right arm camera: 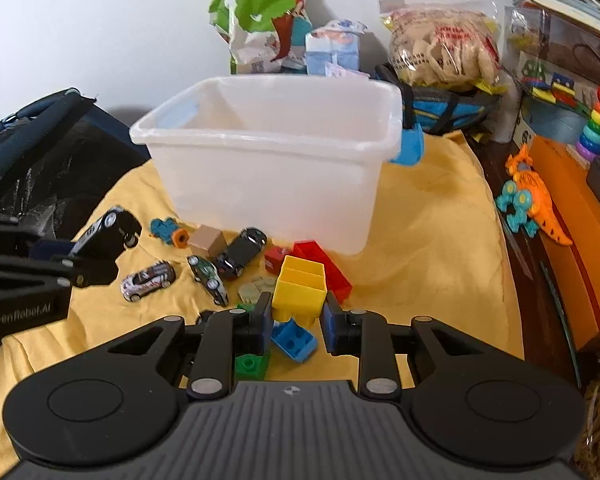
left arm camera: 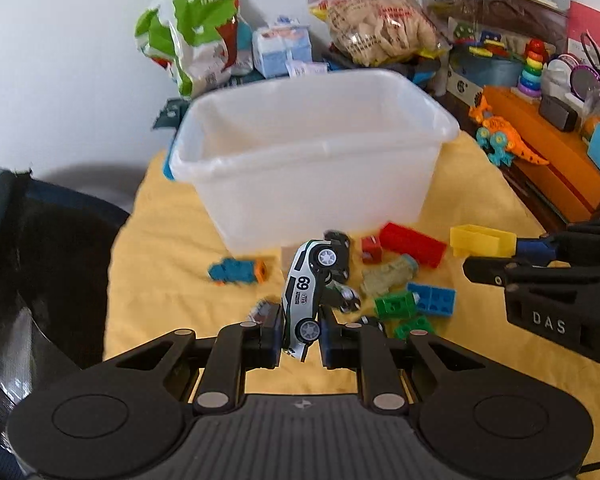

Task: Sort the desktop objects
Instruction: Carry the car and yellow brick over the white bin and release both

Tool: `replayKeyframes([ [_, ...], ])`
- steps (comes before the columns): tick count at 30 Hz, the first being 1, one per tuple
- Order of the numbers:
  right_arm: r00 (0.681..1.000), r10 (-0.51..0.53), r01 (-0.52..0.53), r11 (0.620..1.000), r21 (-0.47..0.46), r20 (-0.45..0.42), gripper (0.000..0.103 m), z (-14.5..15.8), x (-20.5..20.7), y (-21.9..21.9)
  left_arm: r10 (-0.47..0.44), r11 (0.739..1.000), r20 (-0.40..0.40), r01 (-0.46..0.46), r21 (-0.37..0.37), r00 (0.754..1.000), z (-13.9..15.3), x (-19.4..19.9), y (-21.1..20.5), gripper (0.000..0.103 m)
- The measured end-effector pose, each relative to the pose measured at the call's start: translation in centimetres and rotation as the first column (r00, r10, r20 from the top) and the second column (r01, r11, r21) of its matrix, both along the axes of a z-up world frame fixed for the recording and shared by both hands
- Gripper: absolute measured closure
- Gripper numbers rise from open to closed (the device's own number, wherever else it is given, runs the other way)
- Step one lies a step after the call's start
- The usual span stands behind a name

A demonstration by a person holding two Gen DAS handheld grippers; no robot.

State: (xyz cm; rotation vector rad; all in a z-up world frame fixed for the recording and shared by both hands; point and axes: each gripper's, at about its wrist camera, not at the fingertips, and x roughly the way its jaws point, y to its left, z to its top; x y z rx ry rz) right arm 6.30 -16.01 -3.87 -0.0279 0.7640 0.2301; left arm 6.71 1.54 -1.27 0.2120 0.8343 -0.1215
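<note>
A: What do the left tongs (left arm camera: 300, 334) hold?

B: They pinch the white toy car (left arm camera: 306, 296), number 69 on its side, nose up above the yellow cloth (left arm camera: 160, 248).

A: And the right tongs (right arm camera: 294, 316)?

B: They are pressed on the yellow block (right arm camera: 300, 286), lifted over the blue brick (right arm camera: 294, 340) and green brick (right arm camera: 252, 366).

A: Where is the white bin (right arm camera: 268, 160)?

B: On the counter, at the far side, behind the toys. A black car (right arm camera: 240, 254), a silver car (right arm camera: 148, 280) and the red block (right arm camera: 324, 264) lie near its front wall.
</note>
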Motion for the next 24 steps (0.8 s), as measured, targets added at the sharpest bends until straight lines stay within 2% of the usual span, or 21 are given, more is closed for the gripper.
replayKeyframes([
  [11,0.989,0.032,-0.035,0.999,0.015,0.144,0.075,5.4,2.7,0.5,0.004,0.998,0.157,-0.013,0.055,0.988,6.8,5.0,0.3,0.082],
  [14,0.985,0.033,-0.036,0.999,0.015,0.169,0.075,6.5,3.8,0.6,0.006,0.997,0.186,-0.02,0.073,0.982,7.8,6.7,0.2,0.082],
  [18,0.985,0.023,-0.025,1.0,0.014,0.173,0.075,7.1,6.0,0.6,0.01,0.995,0.192,-0.029,0.096,0.981,7.8,9.1,-0.4,0.082],
  [24,0.989,0.008,-0.009,1.0,0.008,0.149,0.075,6.8,9.7,0.6,0.031,0.989,0.165,-0.054,0.139,0.986,5.8,13.0,-0.9,0.082],
])
